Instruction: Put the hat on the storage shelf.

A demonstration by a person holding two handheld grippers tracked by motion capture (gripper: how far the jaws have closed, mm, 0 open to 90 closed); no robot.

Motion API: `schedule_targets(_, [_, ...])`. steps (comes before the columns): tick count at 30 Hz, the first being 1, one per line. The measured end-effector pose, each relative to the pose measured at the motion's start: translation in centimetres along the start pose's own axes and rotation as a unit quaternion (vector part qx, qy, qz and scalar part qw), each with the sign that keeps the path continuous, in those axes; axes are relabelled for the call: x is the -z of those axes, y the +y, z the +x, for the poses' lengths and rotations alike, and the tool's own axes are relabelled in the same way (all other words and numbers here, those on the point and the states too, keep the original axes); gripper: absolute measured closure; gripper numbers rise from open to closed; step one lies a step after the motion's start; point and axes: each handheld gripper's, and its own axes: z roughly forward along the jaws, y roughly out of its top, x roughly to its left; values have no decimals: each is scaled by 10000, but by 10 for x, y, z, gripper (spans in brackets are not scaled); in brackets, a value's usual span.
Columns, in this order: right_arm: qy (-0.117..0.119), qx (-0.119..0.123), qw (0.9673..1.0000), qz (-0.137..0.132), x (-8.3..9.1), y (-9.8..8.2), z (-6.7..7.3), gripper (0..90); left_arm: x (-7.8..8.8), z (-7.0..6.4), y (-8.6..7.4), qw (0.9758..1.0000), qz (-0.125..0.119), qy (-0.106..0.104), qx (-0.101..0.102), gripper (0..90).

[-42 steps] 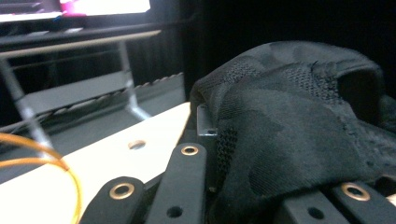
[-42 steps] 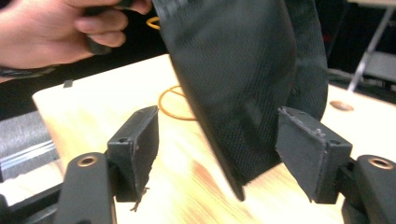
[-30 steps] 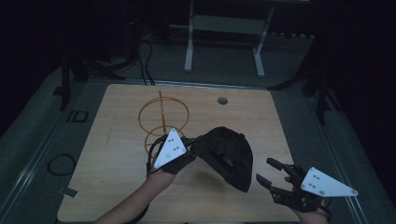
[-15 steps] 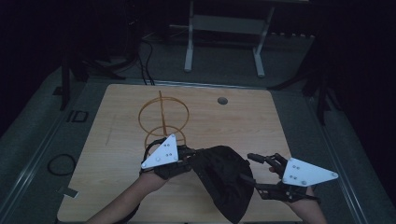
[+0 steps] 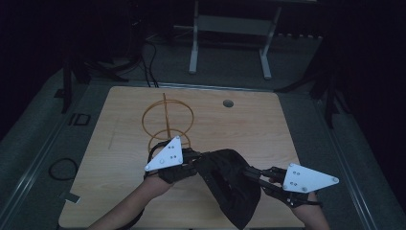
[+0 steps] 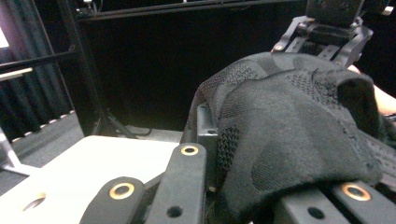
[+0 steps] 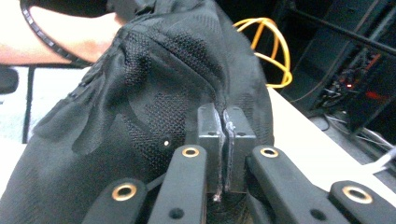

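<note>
A black mesh cloth point(image 5: 230, 184) hangs above the near part of the wooden table point(image 5: 249, 124), stretched between both grippers. My left gripper point(image 5: 197, 161) is shut on its left edge; in the left gripper view the cloth point(image 6: 289, 121) drapes over the left gripper point(image 6: 219, 140) and hides one pad. My right gripper point(image 5: 250, 171) has just been closing its jaws and now pinches a seam of the cloth point(image 7: 154, 93) between its pads, seen close up at the right gripper point(image 7: 226, 123). A yellow wire ring stand point(image 5: 166, 122) rises just behind the left gripper.
The table has a round hole point(image 5: 228, 103) near its far edge. A white-legged frame point(image 5: 230, 28) stands on the floor beyond it. A cable loop point(image 5: 62, 168) lies on the floor at the left. Dark stands flank the table.
My right gripper has moved left to the cloth and its jaws have shut on the cloth's right edge. The cloth now stretches between both grippers. The left gripper has kept its place.
</note>
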Motion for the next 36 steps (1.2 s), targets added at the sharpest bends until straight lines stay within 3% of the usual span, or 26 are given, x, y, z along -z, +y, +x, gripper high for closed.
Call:
schedule_targets(2, [29, -22, 10000, -50, 1, 0, 0, 880, -1, 1, 0, 10000, 12, 30, 30, 881])
schedule_targets(6, [-40, -303, 9993, -218, 3, 0, -5, 884, -3, 1, 0, 9998, 103, 162, -9, 873])
schedule_targets(7, [-49, -315, 9992, -223, 3, 0, -5, 884, -3, 0, 0, 9996, 145, 237, -30, 840])
schedule_targets(9, [-118, -356, 9990, -225, 4, 0, -6, 884, -3, 0, 0, 9992, 198, 339, -24, 647])
schedule_targets(10, [-133, -357, 9989, -258, 5, 0, -7, 884, -3, 1, 0, 9990, 255, 379, -17, 598])
schedule_targets(14, [-232, -439, 9980, -384, 8, 4, -11, 884, 0, 1, -2, 9981, 309, 535, -21, 527])
schedule_targets(19, [-551, -493, 9962, -461, 9, 11, -19, 883, 8, -2, -2, 9966, 384, 722, -97, 428])
schedule_targets(23, [-727, -524, 9946, -529, 8, 18, -28, 883, 21, 1, -6, 9956, 408, 844, 42, 408])
schedule_targets(30, [-959, -614, 9914, -646, -1, 35, -46, 883, 51, 4, -12, 9901, 494, 1306, 124, 369])
schedule_targets(35, [-1089, -612, 9905, -580, -17, 47, -58, 884, 77, 9, -22, 9864, 454, 1548, 313, 280])
schedule_targets(36, [-1082, -611, 9905, -581, -20, 49, -60, 883, 80, 10, -24, 9857, 458, 1584, 360, 228])
